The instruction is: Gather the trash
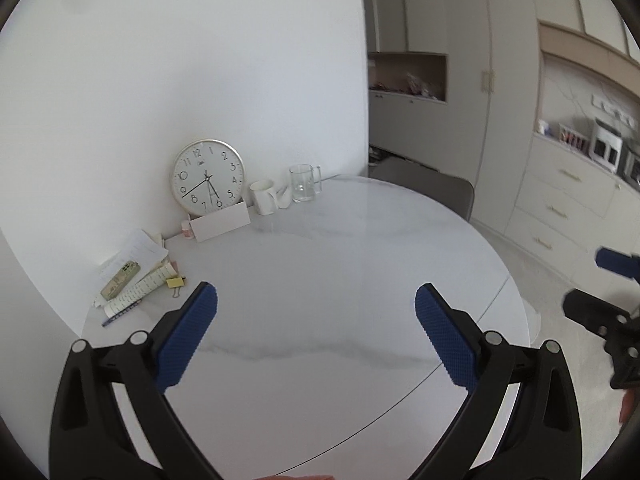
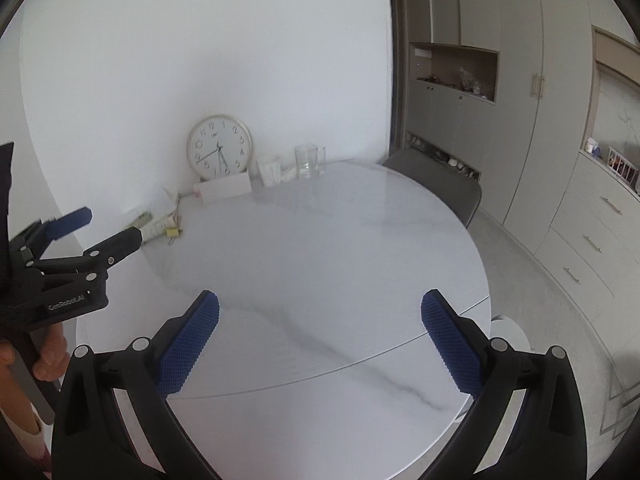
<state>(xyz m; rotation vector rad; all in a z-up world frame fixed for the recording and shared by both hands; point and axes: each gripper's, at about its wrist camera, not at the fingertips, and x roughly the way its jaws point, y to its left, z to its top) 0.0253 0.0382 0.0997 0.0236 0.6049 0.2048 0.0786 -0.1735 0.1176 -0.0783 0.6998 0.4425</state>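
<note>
L gripper [image 1: 316, 298]: jaws spread wide, blue ribbed pads [image 1: 188, 332] well apart, nothing btwn them, touching nothing. Hangs above the marble table [image 1: 320, 272], clear of the top.

R gripper [image 2: 320, 304]: same, jaws wide, pads [image 2: 450, 344] empty, no contact w/ the surface. In the L view it shows at the 3 o'clock edge; in the R view the L gripper sits at 9 o'clock, held by a hand [image 2: 48, 356] at approx 8 o'clock.

Task item: no obvious trash on the open tabletop. Only loose stuff is the paper pile [image 1: 138, 268] at the table's 9–10 o'clock edge by the wall; can't tell if any of it is rubbish.

Count, back of table against the wall:
- 1 round wall clock [image 1: 208, 176], leaning on the wall, approx 11 o'clock
- 1 white card [image 1: 222, 224] propped in front of the clock, touching its lower rim
- 1 white mug [image 1: 264, 196], just right of the card
- 1 clear glass mug [image 1: 304, 182], at 12 o'clock, near the white one
- 1 small white piece btwn the mugs, too small to ID
- 1 yellow binder clip [image 1: 176, 283] beside the paper pile
- 1 pen [image 1: 120, 314] at the pile's near edge

1 grey chair [image 1: 432, 188] behind the table at approx 1 o'clock.
</note>
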